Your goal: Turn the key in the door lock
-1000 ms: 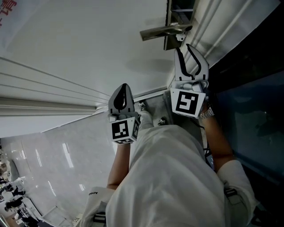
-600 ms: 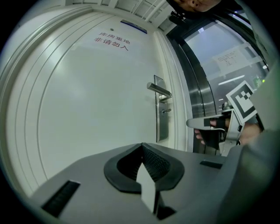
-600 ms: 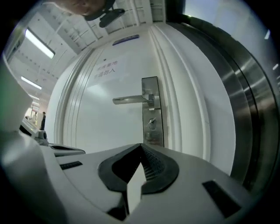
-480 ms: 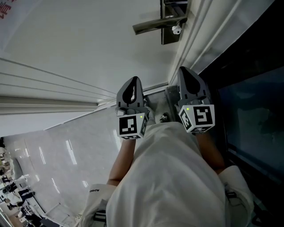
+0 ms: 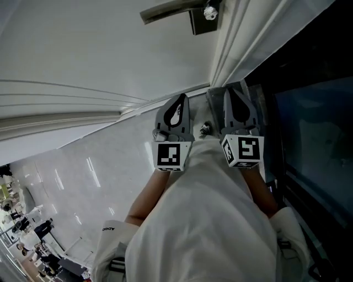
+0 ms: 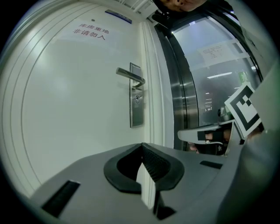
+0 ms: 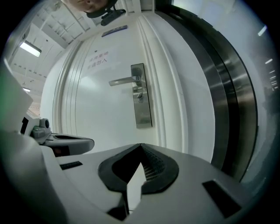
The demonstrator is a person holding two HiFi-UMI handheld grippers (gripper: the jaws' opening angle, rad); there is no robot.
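Note:
The white door (image 5: 99, 49) carries a metal lever handle (image 5: 165, 10) and a lock plate (image 5: 202, 21) at the top of the head view, with the key (image 5: 210, 12) standing out of the plate. My left gripper (image 5: 177, 99) and right gripper (image 5: 237, 89) hang side by side well below the lock, close to the person's body, both shut and empty. In the left gripper view the plate (image 6: 136, 103) is far ahead of my shut left gripper (image 6: 142, 146). The right gripper view shows handle (image 7: 124, 81) and plate (image 7: 142, 98) beyond my shut right gripper (image 7: 141, 146).
A dark glass panel in a steel frame (image 5: 309, 110) borders the door on the right. Glossy floor tiles (image 5: 71, 182) spread below left, with people far off at the lower left corner. The person's white clothing (image 5: 209, 220) fills the bottom centre. Red lettering (image 6: 89, 31) marks the door.
The right gripper, open beside the key a second ago, has shut and dropped away from the lock. The left gripper has drawn in toward the right one. The lock has slid up the view.

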